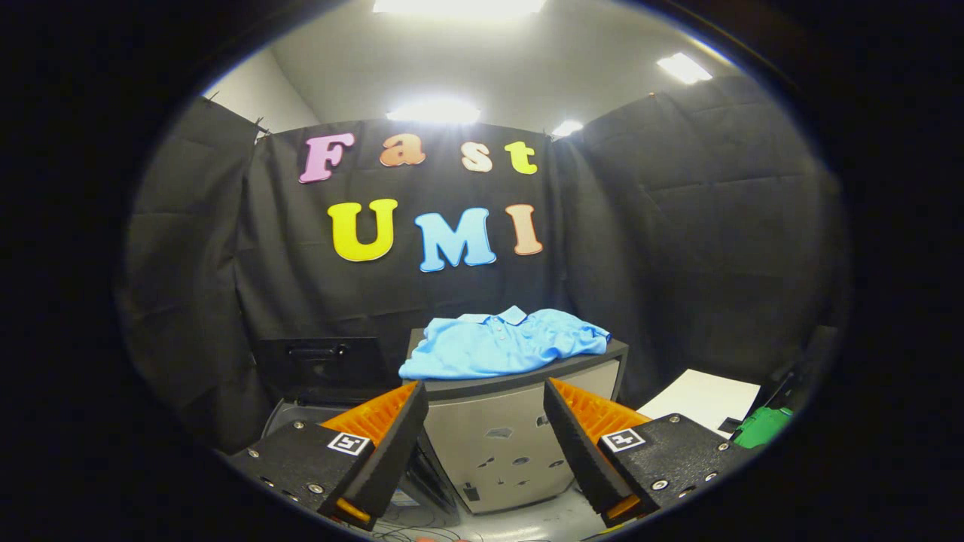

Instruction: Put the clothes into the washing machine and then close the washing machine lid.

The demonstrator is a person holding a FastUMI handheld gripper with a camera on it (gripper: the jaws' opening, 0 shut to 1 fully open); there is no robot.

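A light blue polo shirt (pixel 501 344) lies spread on top of a grey box-like unit (pixel 512 444) just ahead of my fingers. To the left of that unit a dark lid (pixel 325 366) stands raised over a grey machine top (pixel 297 412), partly hidden behind my left finger. My gripper (pixel 486 399) is open, level with the unit's front, its fingers wide apart and short of the shirt. Nothing is between the fingers.
A white sheet (pixel 704 399) lies on a surface to the right, with a green object (pixel 761 427) beside it. Cables run on the floor below the unit. Black cloth walls close the booth behind and on both sides.
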